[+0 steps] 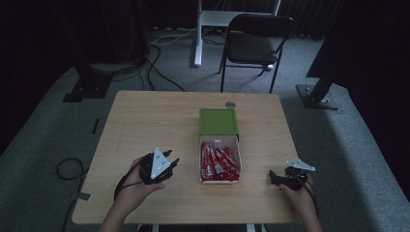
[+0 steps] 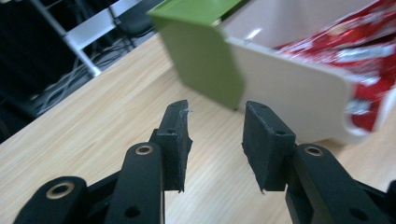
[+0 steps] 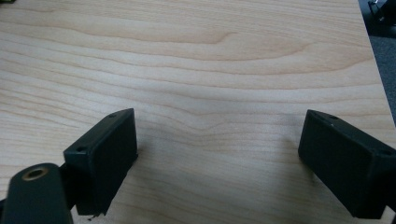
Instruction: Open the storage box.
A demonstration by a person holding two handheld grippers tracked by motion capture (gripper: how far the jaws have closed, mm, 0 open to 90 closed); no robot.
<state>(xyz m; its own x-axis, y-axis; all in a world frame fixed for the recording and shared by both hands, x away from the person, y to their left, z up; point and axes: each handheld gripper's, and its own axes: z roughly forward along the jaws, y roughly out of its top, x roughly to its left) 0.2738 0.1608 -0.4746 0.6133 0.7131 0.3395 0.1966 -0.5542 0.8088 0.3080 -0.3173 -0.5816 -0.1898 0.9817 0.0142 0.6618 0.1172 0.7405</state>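
Observation:
A white box (image 1: 201, 145) packed with several red packets (image 1: 220, 164) lies at the table's middle, slid out of a green sleeve (image 1: 218, 122) behind it. My left gripper (image 1: 172, 160) rests just left of the box, pointing toward it. In the left gripper view its jaws (image 2: 215, 126) stand a little apart with nothing between them, just short of the green sleeve (image 2: 205, 60) and the white box wall (image 2: 299, 93); red packets (image 2: 369, 51) show inside. My right gripper (image 1: 273, 176) lies right of the box, and its jaws (image 3: 219, 144) stand wide apart over bare wood.
A small round grey object (image 1: 230, 104) sits near the table's far edge behind the green sleeve. Beyond the wooden table (image 1: 145, 121) stand a dark chair (image 1: 256, 38) and a white stand, with cables on the carpet at left.

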